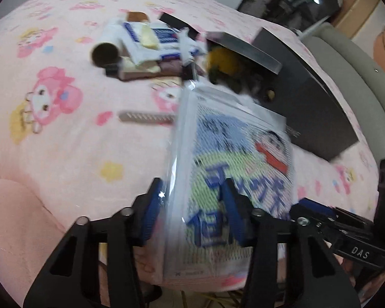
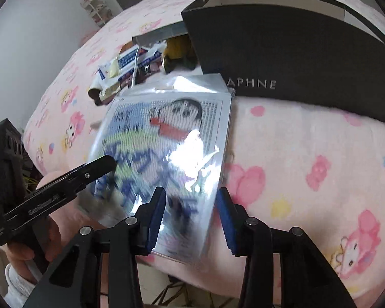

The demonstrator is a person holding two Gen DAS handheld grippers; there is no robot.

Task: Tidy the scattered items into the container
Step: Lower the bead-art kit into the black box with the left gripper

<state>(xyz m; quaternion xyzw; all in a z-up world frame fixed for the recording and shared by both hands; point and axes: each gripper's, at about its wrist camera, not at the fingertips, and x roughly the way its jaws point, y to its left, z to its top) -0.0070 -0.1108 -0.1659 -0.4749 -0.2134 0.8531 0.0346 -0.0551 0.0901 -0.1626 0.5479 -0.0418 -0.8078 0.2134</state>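
A flat clear plastic packet with a cartoon picture is raised on edge between the blue pads of my left gripper, which are closed on it. It also shows in the right wrist view, lifted above the pink bed. My right gripper is open around the packet's near edge, its pads apart from it. The black box, the container, lies on the bed behind the packet; it also shows in the left wrist view. A pile of scattered items lies beyond.
A pink cartoon-print blanket covers the bed. A white comb lies left of the packet. A yellow and dark toy sits under a grey lid by the box. The bed's front edge is just below both grippers.
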